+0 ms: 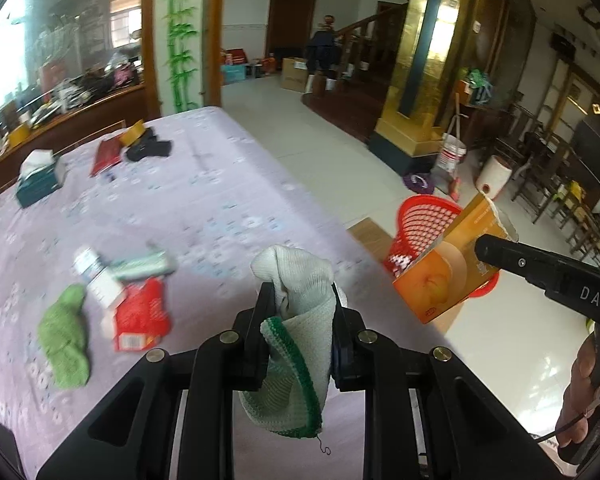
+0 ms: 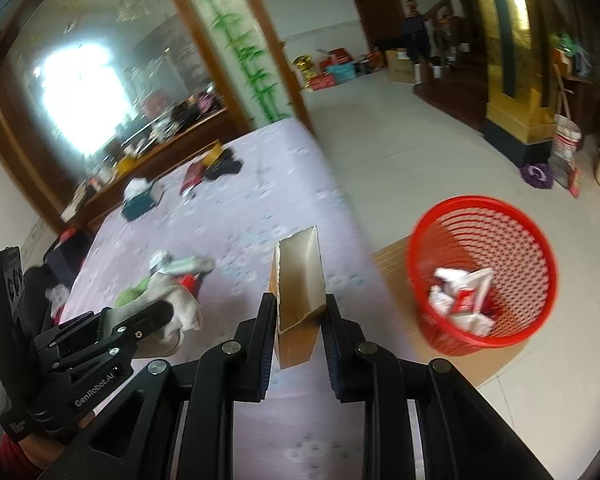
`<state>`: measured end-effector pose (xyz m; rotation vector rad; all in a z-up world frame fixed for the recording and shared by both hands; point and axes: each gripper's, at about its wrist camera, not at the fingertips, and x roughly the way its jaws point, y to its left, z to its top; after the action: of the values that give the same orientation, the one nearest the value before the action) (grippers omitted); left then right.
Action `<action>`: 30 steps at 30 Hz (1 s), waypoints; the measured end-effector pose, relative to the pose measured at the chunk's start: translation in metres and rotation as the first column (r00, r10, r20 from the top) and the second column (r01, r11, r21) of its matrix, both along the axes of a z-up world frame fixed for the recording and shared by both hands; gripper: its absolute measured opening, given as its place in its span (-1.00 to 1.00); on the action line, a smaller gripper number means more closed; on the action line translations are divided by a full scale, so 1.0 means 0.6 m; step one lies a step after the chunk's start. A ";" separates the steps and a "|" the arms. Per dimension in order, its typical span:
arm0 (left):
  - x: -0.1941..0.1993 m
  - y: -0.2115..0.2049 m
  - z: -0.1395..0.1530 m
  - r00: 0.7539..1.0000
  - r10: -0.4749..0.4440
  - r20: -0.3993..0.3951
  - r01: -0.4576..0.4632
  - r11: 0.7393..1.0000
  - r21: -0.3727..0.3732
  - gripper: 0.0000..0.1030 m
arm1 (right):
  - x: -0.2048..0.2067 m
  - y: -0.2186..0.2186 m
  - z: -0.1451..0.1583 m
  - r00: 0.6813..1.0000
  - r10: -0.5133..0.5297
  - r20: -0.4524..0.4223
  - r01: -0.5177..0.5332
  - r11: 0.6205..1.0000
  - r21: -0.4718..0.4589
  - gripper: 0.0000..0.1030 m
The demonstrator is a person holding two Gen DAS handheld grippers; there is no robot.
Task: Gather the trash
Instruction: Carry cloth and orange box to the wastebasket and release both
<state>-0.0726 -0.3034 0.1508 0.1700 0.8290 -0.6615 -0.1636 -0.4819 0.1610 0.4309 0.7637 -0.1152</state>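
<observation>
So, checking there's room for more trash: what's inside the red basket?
The red basket holds crumpled white and red wrappers at the bottom. Anything beneath them is covered.

One basket (image 2: pixel 482 272), two grippers (image 1: pixel 302 304)

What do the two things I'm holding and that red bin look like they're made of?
White glove in the left gripper: knitted fabric, ribbed weave, green hemmed cuff. Orange box in the right gripper: thin printed cardboard, torn pale edge. Red basket: likely moulded plastic, glossy perforated wall.
</observation>
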 end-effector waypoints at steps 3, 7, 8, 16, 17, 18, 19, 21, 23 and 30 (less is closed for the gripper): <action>-0.002 -0.051 0.010 0.999 -0.049 0.002 0.049 0.999 -0.010 -0.57 | -0.013 -0.047 0.010 0.998 -0.063 0.012 0.063 0.998 -0.001 -0.53; -0.011 -0.129 0.017 0.992 -0.124 0.001 0.124 0.992 -0.020 -0.57 | -0.036 -0.121 0.019 0.988 -0.156 0.018 0.157 0.988 -0.008 -0.53; -0.013 -0.142 0.016 0.991 -0.137 -0.002 0.137 0.990 -0.022 -0.57 | -0.041 -0.139 0.020 0.984 -0.180 0.016 0.180 0.984 -0.011 -0.53; -0.017 -0.299 -0.018 0.970 -0.237 -0.055 0.236 0.972 -0.019 -0.56 | -0.055 -0.250 0.006 0.962 -0.271 -0.023 0.270 0.962 -0.040 -0.52; -0.017 -0.315 -0.020 0.967 -0.247 -0.055 0.247 0.969 -0.017 -0.55 | -0.054 -0.259 0.004 0.962 -0.273 -0.027 0.272 0.961 -0.042 -0.51; -0.018 -0.333 -0.023 0.964 -0.260 -0.054 0.259 0.966 -0.016 -0.49 | -0.053 -0.272 0.002 0.960 -0.278 -0.031 0.276 0.960 -0.042 -0.48; -0.019 -0.346 -0.025 0.964 -0.262 -0.047 0.262 0.965 -0.016 -0.37 | -0.052 -0.283 0.000 0.959 -0.281 -0.033 0.280 0.959 -0.047 -0.46; -0.018 -0.366 -0.028 0.967 -0.253 -0.033 0.253 0.967 -0.004 0.28 | -0.048 -0.298 -0.002 0.956 -0.290 -0.044 0.287 0.956 -0.063 -0.33; -0.016 -0.369 -0.025 0.972 -0.235 -0.025 0.235 0.972 -0.020 0.28 | -0.052 -0.312 0.001 0.953 -0.301 -0.036 0.299 0.953 -0.053 -0.10; -0.008 -0.318 -0.021 0.985 -0.169 -0.041 0.168 0.985 -0.027 0.28 | -0.063 -0.320 0.018 0.958 -0.285 -0.012 0.285 0.958 -0.030 0.07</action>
<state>-0.0774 -0.4941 0.1380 0.2072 0.8540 -0.8363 -0.2011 -0.6738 0.1721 0.5129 0.7118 -0.3995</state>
